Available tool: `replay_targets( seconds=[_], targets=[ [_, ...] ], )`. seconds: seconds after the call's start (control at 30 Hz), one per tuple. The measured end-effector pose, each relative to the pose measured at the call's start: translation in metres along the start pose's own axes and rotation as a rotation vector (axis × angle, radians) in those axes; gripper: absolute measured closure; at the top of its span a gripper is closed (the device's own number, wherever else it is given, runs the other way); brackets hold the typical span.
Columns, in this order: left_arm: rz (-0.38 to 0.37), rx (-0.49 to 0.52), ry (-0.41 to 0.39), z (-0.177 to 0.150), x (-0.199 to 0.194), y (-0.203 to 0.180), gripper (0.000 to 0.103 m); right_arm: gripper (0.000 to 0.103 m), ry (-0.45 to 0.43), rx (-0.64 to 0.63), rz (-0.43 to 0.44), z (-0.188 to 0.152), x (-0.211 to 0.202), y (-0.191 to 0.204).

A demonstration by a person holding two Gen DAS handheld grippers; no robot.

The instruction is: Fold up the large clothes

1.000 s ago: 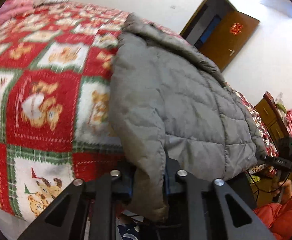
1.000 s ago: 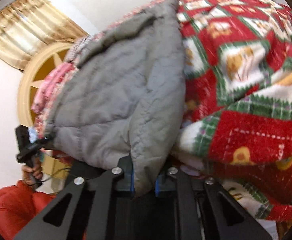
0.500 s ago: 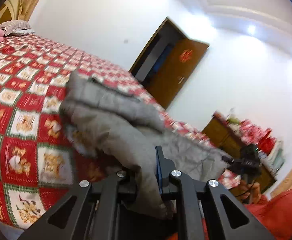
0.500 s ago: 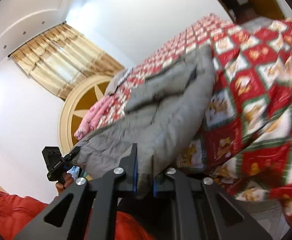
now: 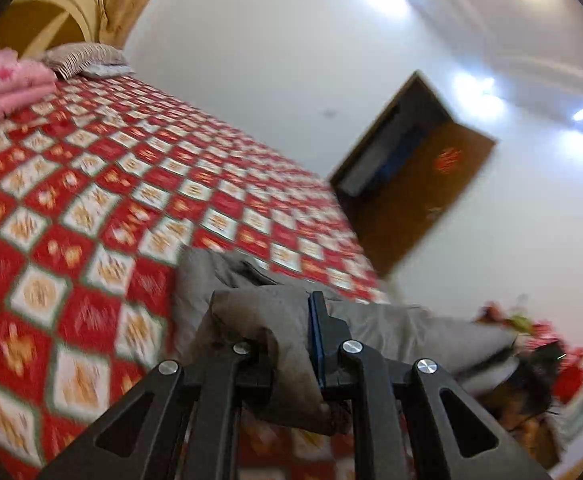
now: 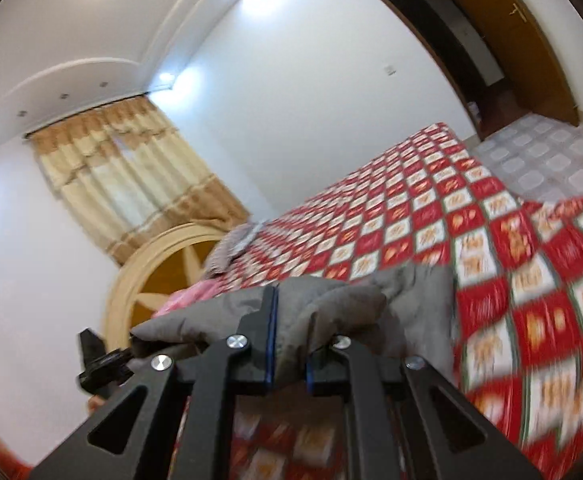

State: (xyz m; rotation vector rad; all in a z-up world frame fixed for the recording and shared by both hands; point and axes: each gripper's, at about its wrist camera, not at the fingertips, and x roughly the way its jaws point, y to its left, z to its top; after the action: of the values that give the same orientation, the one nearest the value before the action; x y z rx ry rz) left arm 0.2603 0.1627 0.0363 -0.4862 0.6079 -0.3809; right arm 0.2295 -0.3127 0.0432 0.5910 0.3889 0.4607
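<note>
Bed with red-and-white checked cover fills the left and centre of the left wrist frame. Grey padded jacket hangs lifted at lower centre, stretched between both claws. Left claw is clenched on one jacket edge. Right claw is clenched on the other edge, lower centre of its frame.

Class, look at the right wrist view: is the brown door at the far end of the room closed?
No: the brown door is swung open, with the dark doorway showing beside it.
</note>
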Motion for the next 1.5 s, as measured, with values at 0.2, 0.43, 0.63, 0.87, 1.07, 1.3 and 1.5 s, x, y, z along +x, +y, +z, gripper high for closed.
replay_targets(
  seconds=[0.2,0.43,0.63,0.87,1.07,1.3,1.5],
  targets=[
    [0.205,-0.008,0.073,0.032,0.13,0.026,0.091,0.089,0.058,0.035,-0.167,0.041,0.131,-0.065],
    [0.343,-0.083,0.211,0.021,0.233,0.073,0.09,0.088,0.181,0.12,-0.335,0.013,0.232,-0.151],
    [0.315,-0.206,0.267,0.003,0.264,0.107,0.087,0.085,0.237,0.21,-0.342,-0.016,0.26,-0.195],
    [0.091,-0.419,0.287,0.012,0.246,0.144,0.083,0.08,0.243,0.295,-0.274,-0.017,0.249,-0.209],
    [0.014,-0.339,0.203,0.061,0.183,0.128,0.043,0.0,-0.001,0.258,-0.187,0.039,0.17,-0.167],
    [-0.008,-0.293,0.123,0.088,0.167,0.097,0.016,0.038,0.093,-0.061,-0.219,0.064,0.163,-0.062],
    [0.223,-0.043,0.172,0.066,0.212,0.03,0.016,0.056,0.213,-0.309,-0.245,0.036,0.253,0.0]
  ],
)
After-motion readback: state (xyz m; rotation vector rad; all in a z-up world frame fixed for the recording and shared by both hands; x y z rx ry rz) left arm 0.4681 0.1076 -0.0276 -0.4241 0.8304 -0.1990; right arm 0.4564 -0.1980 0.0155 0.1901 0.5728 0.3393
